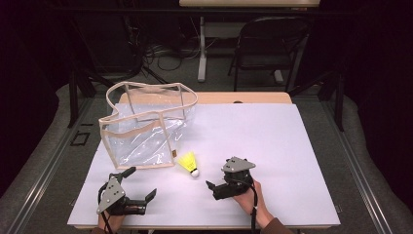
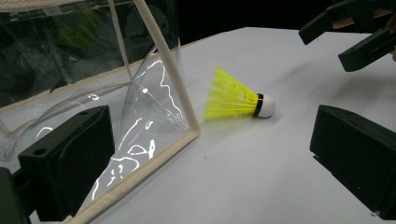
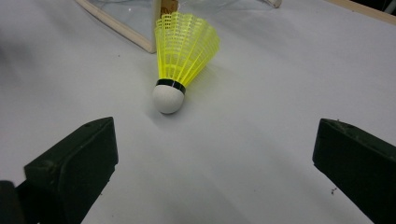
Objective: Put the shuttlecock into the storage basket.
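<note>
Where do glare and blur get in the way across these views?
High view: dark surroundings, the white table brightly lit, the clear bag showing mild sheen. Left gripper view: white glare streaks on the bag's plastic; the near jaws look soft. Right gripper view: the yellow shuttlecock is sharp, with a faint shadow.

Left hand (image 1: 108,222) in the high view is mostly chopped off by the bottom edge, just a bit of it peeking out under the left gripper (image 1: 141,184). Right hand (image 1: 253,197) runs off the bottom too, sleeve barely in. In the left gripper view the bag (image 2: 140,116) is cut by the top and left edges, and the near jaw at lower left covers part of its wall; stuff seen through the plastic is murky, can't tell what it is. Other gripper is clipped at the upper right there. In the right gripper view only a corner of the bag (image 3: 135,28) makes it in at the top, and the little tag behind the shuttlecock (image 3: 182,51) is half hidden, too small to read
</note>
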`<action>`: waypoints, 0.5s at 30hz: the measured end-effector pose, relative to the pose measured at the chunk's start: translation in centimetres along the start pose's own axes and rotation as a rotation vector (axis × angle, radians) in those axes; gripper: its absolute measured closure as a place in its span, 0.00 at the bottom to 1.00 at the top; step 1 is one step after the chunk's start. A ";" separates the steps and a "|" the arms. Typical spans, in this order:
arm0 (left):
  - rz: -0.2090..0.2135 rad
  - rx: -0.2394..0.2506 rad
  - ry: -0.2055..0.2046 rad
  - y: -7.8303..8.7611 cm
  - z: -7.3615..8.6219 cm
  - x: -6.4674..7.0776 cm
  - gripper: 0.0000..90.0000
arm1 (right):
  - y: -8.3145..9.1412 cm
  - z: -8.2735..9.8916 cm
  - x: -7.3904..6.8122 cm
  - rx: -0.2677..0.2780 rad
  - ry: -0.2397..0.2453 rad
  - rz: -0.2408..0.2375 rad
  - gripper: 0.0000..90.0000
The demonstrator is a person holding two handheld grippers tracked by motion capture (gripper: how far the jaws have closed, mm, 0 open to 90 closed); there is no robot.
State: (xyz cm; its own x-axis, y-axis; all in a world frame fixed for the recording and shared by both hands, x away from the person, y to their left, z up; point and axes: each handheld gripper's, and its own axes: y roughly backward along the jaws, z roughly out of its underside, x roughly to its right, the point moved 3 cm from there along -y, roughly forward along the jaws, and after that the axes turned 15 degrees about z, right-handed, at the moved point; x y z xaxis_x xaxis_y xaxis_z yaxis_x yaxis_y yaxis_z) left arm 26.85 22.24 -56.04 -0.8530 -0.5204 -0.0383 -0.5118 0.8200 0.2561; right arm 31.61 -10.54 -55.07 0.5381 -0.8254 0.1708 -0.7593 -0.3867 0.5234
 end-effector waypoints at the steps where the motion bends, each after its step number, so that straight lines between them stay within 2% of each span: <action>1: 0.000 0.001 0.003 0.0 0.0 0.0 0.00 | -0.1 0.0 -0.1 -0.004 -0.001 -0.002 0.00; 15: 0.002 0.005 0.000 0.1 0.0 -0.1 0.00 | -1.4 -0.9 -1.5 -0.033 0.002 -0.013 0.00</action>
State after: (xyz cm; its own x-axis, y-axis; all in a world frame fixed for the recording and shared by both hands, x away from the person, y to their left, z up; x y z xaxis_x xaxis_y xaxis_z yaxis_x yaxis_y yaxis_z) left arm 26.89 22.33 -56.01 -0.8541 -0.5188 -0.0374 -0.5105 0.8222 0.2516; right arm 32.20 -8.43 -55.31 0.5488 -0.8195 0.1651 -0.7396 -0.3838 0.5530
